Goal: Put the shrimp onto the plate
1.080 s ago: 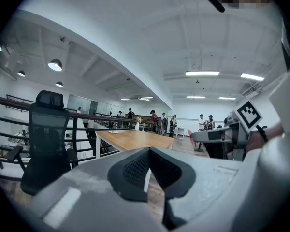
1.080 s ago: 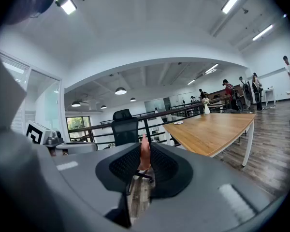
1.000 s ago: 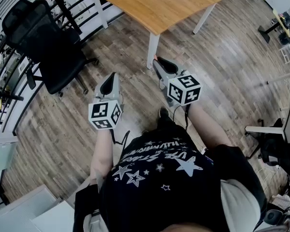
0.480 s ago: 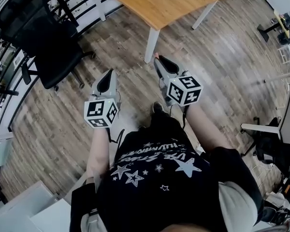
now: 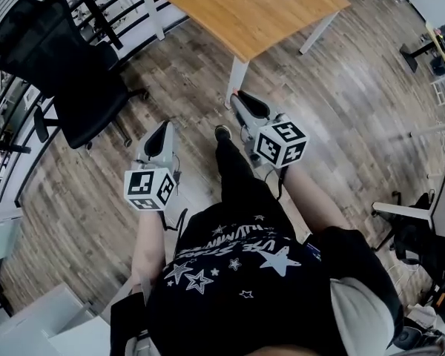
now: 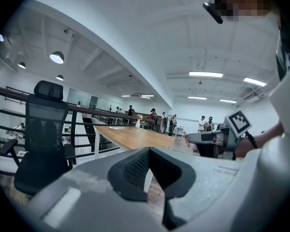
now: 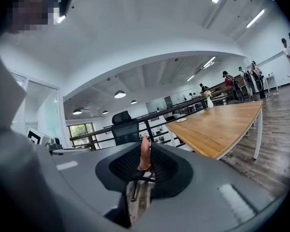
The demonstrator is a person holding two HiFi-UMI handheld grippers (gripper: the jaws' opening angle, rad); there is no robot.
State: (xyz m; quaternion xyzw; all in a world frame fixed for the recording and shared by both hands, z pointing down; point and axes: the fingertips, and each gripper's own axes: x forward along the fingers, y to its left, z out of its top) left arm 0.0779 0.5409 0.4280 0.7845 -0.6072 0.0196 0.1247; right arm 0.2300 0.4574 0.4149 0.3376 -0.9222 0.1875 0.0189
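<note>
Head view first, Mo: how far along are we?

Not far, Lena. The right gripper [image 5: 239, 99] is clamped on the shrimp [image 7: 144, 153]. Its own view shows the pink body standing upright between the pads. The pick-up looks done, but the delivery is all still to do.

And the plate?

A small white plate [image 7: 181, 120] sits far along the wooden table [image 5: 245, 6], near a little vase [image 7: 209, 102]. It is well apart from the shrimp, so I judge the carry, the lowering and the release are all to come.

Left gripper?

The left gripper [image 5: 164, 127] has its jaws together on nothing. It is held out to the lower left of the right one, over the plank floor [image 5: 341, 87].

What differs from a second ago?

The person has taken a step. A dark shoe [image 5: 222, 132] now shows between the two grippers; earlier it was lower in the frame, below the right one. The left gripper's marker cube [image 5: 148, 189] has slid down and left a little. The table leg [image 5: 237, 80] and the black chair [image 5: 67, 80] at upper left have hardly shifted, and the grip on the shrimp is unchanged.
</note>
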